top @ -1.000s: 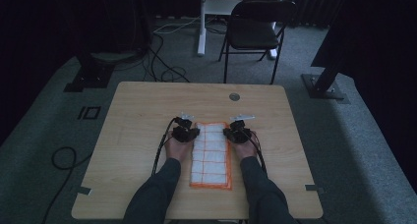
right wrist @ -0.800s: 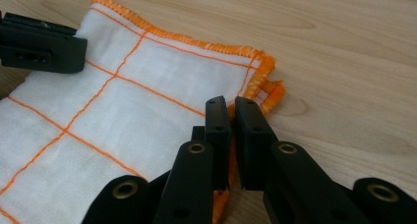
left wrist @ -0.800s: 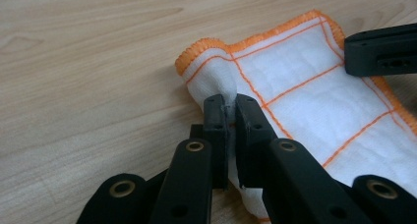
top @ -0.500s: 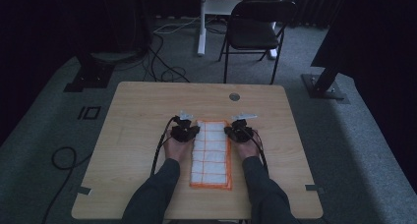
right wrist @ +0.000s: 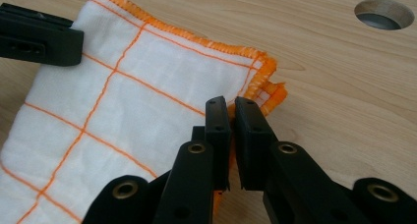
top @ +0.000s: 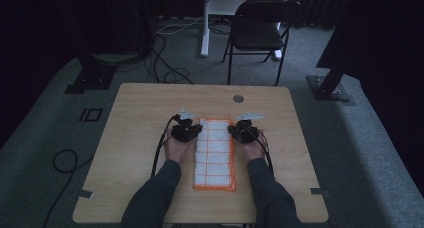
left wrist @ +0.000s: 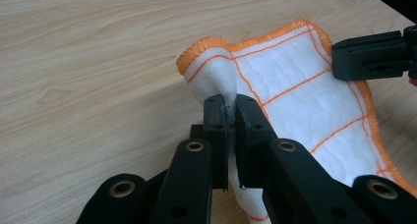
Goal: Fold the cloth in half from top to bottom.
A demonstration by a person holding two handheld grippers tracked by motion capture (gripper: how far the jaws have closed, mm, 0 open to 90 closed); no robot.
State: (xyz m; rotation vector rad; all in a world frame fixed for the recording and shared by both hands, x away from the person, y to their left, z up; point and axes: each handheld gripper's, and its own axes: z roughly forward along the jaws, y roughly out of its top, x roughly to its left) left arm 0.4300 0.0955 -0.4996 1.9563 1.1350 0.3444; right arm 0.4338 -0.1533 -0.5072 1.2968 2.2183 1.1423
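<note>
A white cloth (top: 216,158) with an orange grid and orange hem lies lengthwise on the wooden table (top: 135,123). My left gripper (top: 194,130) is at its far left corner. In the left gripper view that gripper (left wrist: 231,111) is shut on the cloth (left wrist: 295,86), whose pinched edge stands up in a small fold off the wood. My right gripper (top: 236,131) is at the far right corner. In the right gripper view it (right wrist: 231,111) is shut on the hem of the cloth (right wrist: 123,111), which still lies nearly flat there. Each view shows the other gripper's jaw across the cloth.
A round cable hole (top: 238,98) sits in the table just beyond the cloth and appears again in the right gripper view (right wrist: 383,13). A folding chair (top: 260,33) and stand feet with cables (top: 165,73) are on the floor behind the table.
My left gripper has risen a little, lifting the cloth's far left corner with it. The right gripper has stayed where it was.
</note>
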